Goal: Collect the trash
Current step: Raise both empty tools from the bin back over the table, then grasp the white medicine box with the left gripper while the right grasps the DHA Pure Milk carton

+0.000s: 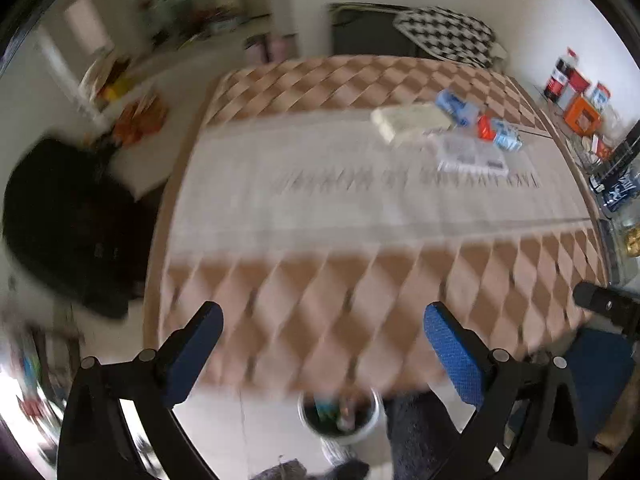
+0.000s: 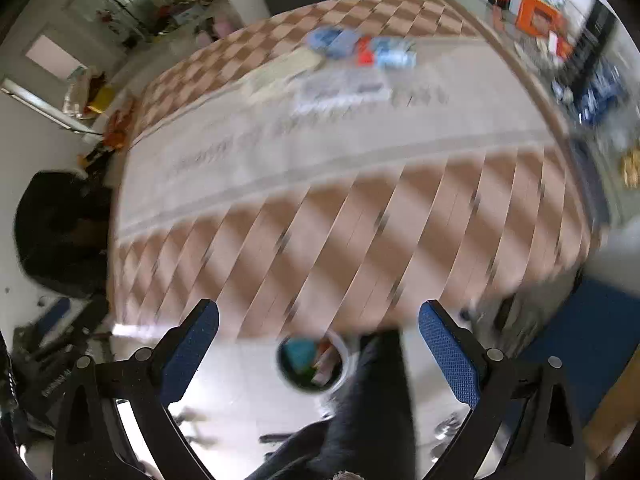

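Both views are motion-blurred. Trash lies at the far side of the checkered table (image 1: 320,292): a white flat packet (image 1: 408,120), blue wrappers (image 1: 456,106), a red scrap (image 1: 485,128), a light-blue crumpled wrapper (image 1: 506,138) and a clear plastic sheet (image 1: 470,156). They also show in the right wrist view: white packet (image 2: 284,70), blue wrappers (image 2: 332,42), red scrap (image 2: 365,55). A white bin (image 1: 339,414) with trash inside stands on the floor below the near table edge, also in the right wrist view (image 2: 312,364). My left gripper (image 1: 323,344) and right gripper (image 2: 319,340) are open and empty, above the near edge.
A black bag (image 1: 72,224) lies on the floor at left. Boxes and bottles (image 1: 576,92) crowd a shelf at right. A dark chair with a checkered cloth (image 1: 440,32) stands behind the table. A person's dark-trousered leg (image 2: 376,408) is beside the bin. A blue seat (image 2: 584,344) is at right.
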A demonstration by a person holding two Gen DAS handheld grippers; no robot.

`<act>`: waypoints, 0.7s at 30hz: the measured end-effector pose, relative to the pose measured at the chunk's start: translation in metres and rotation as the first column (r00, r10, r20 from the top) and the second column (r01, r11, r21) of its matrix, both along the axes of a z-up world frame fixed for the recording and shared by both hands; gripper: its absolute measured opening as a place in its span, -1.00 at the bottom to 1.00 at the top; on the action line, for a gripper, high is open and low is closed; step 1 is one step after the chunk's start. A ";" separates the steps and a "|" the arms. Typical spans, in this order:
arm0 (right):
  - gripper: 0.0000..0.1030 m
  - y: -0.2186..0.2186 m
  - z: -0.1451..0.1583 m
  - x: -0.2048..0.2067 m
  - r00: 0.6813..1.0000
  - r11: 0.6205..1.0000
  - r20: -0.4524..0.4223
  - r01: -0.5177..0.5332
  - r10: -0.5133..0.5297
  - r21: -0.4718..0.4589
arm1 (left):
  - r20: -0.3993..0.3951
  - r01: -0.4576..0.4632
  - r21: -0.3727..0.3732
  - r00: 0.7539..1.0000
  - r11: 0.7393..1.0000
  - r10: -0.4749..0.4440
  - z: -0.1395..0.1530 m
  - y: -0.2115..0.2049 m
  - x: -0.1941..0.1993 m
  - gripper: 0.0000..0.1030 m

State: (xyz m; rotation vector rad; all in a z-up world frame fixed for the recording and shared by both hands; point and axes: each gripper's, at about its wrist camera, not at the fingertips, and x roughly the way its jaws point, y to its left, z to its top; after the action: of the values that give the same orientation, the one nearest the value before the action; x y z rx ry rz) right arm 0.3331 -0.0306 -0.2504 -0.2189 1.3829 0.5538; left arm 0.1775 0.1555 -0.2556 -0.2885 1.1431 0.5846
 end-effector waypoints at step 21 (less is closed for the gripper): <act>0.71 0.170 -0.157 0.301 0.797 0.699 -0.194 -0.597 0.572 -0.394 | -0.342 0.390 -0.011 0.864 0.921 -0.369 -0.117 0.082 0.298 0.98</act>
State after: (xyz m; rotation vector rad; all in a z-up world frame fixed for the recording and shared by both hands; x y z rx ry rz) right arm 0.6342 0.1394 -0.4069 -1.0559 1.4748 0.7700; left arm 0.4750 0.2378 -0.3727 0.0989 1.4680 0.3197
